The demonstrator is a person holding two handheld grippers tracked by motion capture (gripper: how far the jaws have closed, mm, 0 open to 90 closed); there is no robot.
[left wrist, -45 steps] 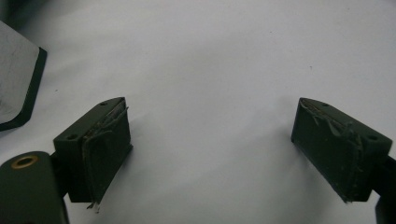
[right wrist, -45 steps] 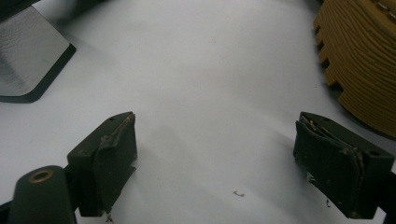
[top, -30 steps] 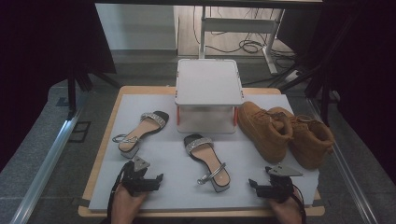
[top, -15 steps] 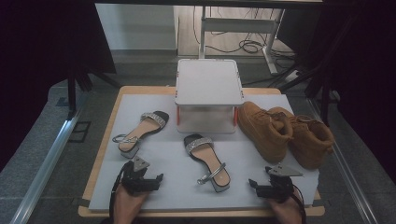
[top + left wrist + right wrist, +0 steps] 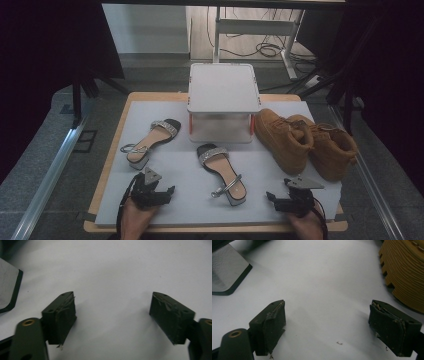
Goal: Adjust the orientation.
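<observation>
left tool (image 5: 167,191): jaws just closing slightly (nothing between) | sandals, boots unmoved

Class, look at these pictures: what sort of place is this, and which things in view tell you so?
Probably a lab or workshop bench set up for recording. A wooden table topped by a white mat holds staged footwear: silver-strapped sandals and tan suede boots. Behind it, loose black cables trail on the floor by a metal desk frame.

The left black two-jaw hand-held gripper (image 5: 169,190) carried a grey three-cornered plate on top and a thin black cable looping back past the hand. The right black two-jaw hand-held gripper (image 5: 270,196) matched it. Each jaw was a dark block with screw holes, frayed black pad tape (image 5: 65,305) and a brass-ringed pivot hole.
</observation>
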